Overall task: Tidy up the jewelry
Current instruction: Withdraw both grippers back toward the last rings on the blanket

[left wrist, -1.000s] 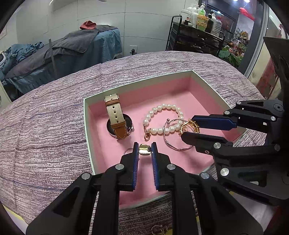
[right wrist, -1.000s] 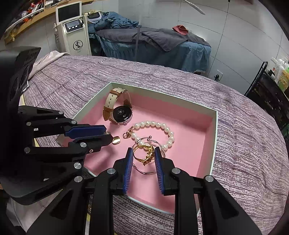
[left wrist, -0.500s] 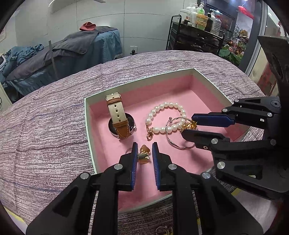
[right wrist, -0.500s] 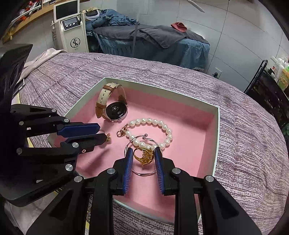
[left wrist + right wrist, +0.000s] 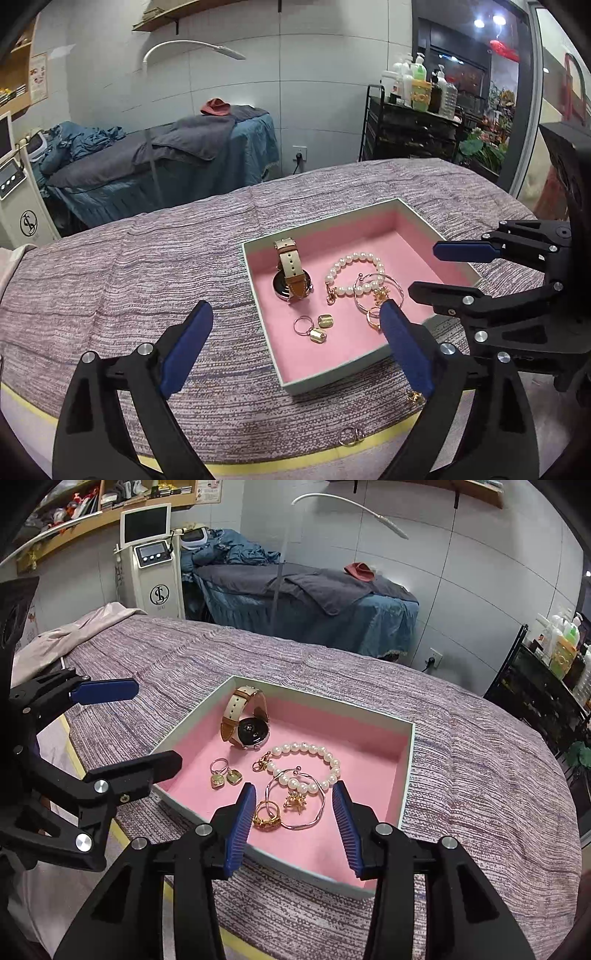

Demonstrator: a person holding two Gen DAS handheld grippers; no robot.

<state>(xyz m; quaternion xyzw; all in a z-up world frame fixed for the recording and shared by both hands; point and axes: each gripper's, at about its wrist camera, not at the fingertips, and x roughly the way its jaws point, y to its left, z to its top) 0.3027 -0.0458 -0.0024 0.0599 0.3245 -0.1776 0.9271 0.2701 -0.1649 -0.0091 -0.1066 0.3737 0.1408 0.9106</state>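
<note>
Nearest the left wrist camera, a small gold ring (image 5: 351,436) is lying on the yellow edge of the bed (image 5: 110,280), and a bit of gold chain (image 5: 415,397) is peeking out beside the left claw (image 5: 295,345), whose jaws are opening wide and gripping nothing. Both loose pieces are looking very light and slippery, so I am judging that each wants a gentle pinch across its metal, low against the cloth, or it is going to skid away. The right claw (image 5: 293,825) is hanging over the near edge of the pink-lined box (image 5: 410,760), its jaws also opening with nothing pressed between the pads; a chunky gold ring (image 5: 266,816) and a thin bangle (image 5: 301,799) are lying on the lining below the gap. The bangle is looking springy and easy to bend, so taking it across the wire is seeming safest. Further in, a pair of gold earrings (image 5: 223,774) is resting loose on the pink felt, small enough to slip. Beyond them, the pearl bracelet (image 5: 306,762) is lying limp, best lifted near its clasp, and farthest back the watch (image 5: 248,720) is standing on edge, heavier, best held by its strap.
</note>
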